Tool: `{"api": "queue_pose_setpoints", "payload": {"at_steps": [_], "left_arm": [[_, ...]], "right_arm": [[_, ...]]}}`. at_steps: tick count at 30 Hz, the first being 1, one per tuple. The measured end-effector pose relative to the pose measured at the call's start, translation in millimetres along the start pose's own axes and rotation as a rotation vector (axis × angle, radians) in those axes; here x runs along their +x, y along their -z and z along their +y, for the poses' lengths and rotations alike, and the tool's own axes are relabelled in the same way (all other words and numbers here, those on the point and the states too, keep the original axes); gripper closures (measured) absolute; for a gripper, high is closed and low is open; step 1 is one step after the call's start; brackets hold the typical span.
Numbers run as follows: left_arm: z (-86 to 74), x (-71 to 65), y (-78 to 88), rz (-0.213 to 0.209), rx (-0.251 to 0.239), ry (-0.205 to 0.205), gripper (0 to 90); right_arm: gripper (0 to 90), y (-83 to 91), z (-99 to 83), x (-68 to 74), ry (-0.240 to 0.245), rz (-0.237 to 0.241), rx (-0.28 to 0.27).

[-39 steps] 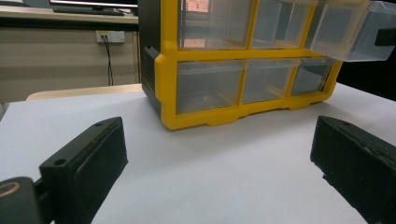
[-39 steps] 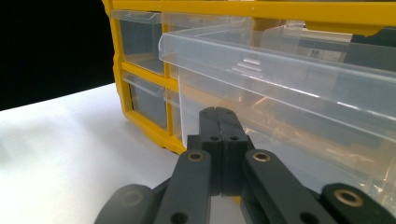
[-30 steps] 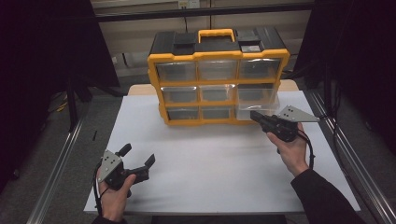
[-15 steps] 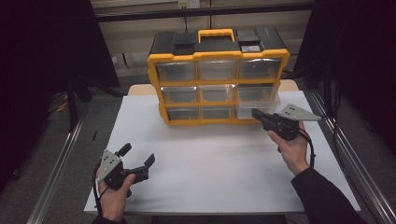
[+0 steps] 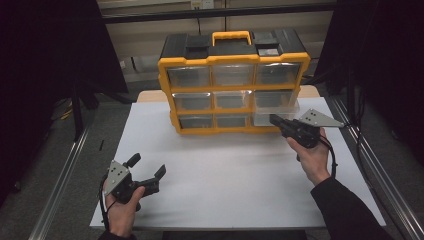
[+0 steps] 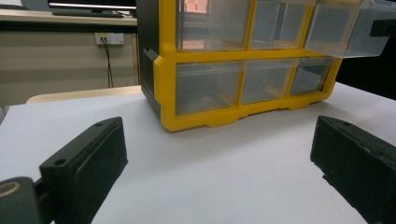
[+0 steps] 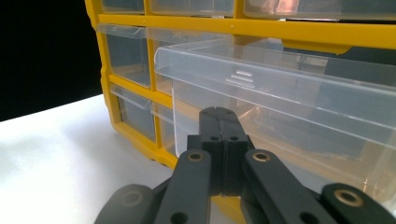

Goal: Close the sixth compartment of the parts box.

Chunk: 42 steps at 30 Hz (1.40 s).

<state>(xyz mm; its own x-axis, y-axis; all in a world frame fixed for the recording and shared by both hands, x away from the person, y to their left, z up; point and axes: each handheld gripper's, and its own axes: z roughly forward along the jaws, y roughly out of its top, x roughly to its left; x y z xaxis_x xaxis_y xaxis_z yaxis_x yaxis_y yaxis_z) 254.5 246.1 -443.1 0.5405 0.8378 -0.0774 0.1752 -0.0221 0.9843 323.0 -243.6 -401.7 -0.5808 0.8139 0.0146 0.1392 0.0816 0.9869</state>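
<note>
At the near left corner of the white table [image 5: 235, 185], the left gripper [image 5: 148, 167] rests low in the person's left hand [image 5: 121, 212], its 2 black jaws spread wide with nothing between them; in the left gripper view they frame bare tabletop. Behind the middle of the table stands the yellow organizer [image 5: 234, 89], a cabinet with 3 rows of 3 clear drawers and a black top with a yellow handle [image 5: 231, 36]. The clear drawer [image 5: 275, 112] at the right end of the middle row is pulled partway out of its slot, its front hanging over the table. At the right, the right gripper [image 5: 274, 119], held in the right hand [image 5: 312, 160], points left with its jaws pressed together, pad against pad. Its tip sits at the front of the pulled-out drawer, below the rim; whether it touches the plastic I cannot tell.
</note>
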Motion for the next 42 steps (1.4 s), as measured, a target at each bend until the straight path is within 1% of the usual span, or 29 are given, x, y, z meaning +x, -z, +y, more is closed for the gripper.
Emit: {"api": "queue_pose_setpoints", "payload": {"at_steps": [1, 3, 5, 6, 7, 11, 15, 17, 19, 20, 23, 25, 27, 28, 31, 32, 33, 37, 38, 39, 40, 41, 42], "left_arm": [[0.1, 0.5, 0.3, -0.005, 0.008, -0.008, 3.8], [-0.2, -0.8, -0.1, -0.004, 0.002, 0.013, 3.8], [-0.2, -0.2, -0.1, -0.003, 0.006, 0.006, 3.8], [0.0, 0.5, 0.1, -0.003, 0.007, -0.006, 3.8], [-0.1, 0.5, 0.1, -0.002, 0.009, -0.006, 3.8], [0.1, 1.2, 0.5, -0.005, 0.016, -0.024, 3.8], [0.1, 1.5, 0.6, -0.002, 0.017, -0.025, 3.8], [-0.2, 0.8, -0.1, -0.003, 0.007, -0.007, 3.8], [-0.3, 0.8, 0.0, 0.003, 0.01, -0.01, 3.8], [-0.2, 1.1, 0.0, -0.002, 0.009, -0.009, 3.8], [-0.2, 0.9, 0.2, 0.002, 0.013, -0.012, 3.8], [-0.2, 0.7, 0.0, -0.002, 0.008, -0.006, 3.8], [-0.2, 1.0, 0.0, -0.003, 0.01, -0.01, 3.8], [-0.3, 0.8, 0.0, 0.004, 0.011, -0.009, 3.8], [-0.2, 0.9, 0.2, -0.002, 0.01, -0.009, 3.8], [-0.3, 0.3, -0.2, -0.002, 0.003, 0.001, 3.8], [-0.2, 0.9, 0.2, -0.002, 0.01, -0.009, 3.8], [-0.1, 0.7, 0.4, -0.003, 0.01, -0.01, 3.8], [-0.1, 0.2, -0.2, -0.007, 0.002, 0.001, 3.8], [-0.2, 0.0, -0.3, -0.005, -0.001, 0.003, 3.8], [0.0, 0.8, 0.3, -0.006, 0.008, -0.01, 3.8], [-0.1, 0.2, -0.1, -0.005, 0.003, 0.0, 3.8], [0.0, 0.7, 0.4, -0.006, 0.009, -0.009, 3.8]], "right_arm": [[90.0, -0.3, -0.1, -0.1, 0.0, -0.002, -0.001], [90.0, -0.8, -0.3, -0.5, 0.002, -0.002, -0.002], [90.0, -1.5, -0.3, -0.7, 0.002, 0.0, -0.003], [90.0, -1.9, -0.3, -0.7, 0.001, 0.001, -0.003], [90.0, -2.2, -0.3, -0.9, -0.002, 0.008, 0.0], [90.0, -3.2, -0.1, -1.8, 0.003, -0.001, 0.006], [90.0, -4.3, 0.9, -4.0, 0.001, 0.002, 0.005], [90.0, -4.7, 1.1, -3.7, 0.0, -0.001, 0.008], [90.0, -4.8, 1.3, -3.7, 0.003, -0.005, 0.006], [90.0, -4.9, 1.4, -3.7, 0.0, -0.004, 0.006], [90.0, -5.4, 1.5, -4.1, 0.001, -0.007, 0.005], [90.0, -6.3, 1.1, -4.7, -0.004, -0.004, 0.001], [90.0, -6.9, 0.8, -5.0, -0.007, -0.008, 0.0], [90.0, -7.0, 0.7, -5.2, -0.005, -0.008, 0.0], [90.0, -7.4, 0.7, -5.6, -0.005, -0.006, 0.002], [90.0, -7.7, 0.7, -5.9, -0.004, -0.011, 0.001], [90.0, -7.9, 0.8, -6.3, -0.006, -0.013, 0.002], [90.0, -9.1, 1.7, -7.0, -0.007, -0.014, -0.003], [90.0, -9.0, 2.6, -6.4, -0.007, -0.016, -0.004], [90.0, -8.8, 3.7, -6.3, -0.004, -0.016, -0.003], [90.0, -9.0, 4.5, -6.5, -0.004, -0.019, -0.002], [90.0, -9.5, 5.1, -6.7, -0.009, -0.016, 0.001], [90.0, -10.1, 5.2, -7.3, -0.011, -0.016, -0.002]]}}
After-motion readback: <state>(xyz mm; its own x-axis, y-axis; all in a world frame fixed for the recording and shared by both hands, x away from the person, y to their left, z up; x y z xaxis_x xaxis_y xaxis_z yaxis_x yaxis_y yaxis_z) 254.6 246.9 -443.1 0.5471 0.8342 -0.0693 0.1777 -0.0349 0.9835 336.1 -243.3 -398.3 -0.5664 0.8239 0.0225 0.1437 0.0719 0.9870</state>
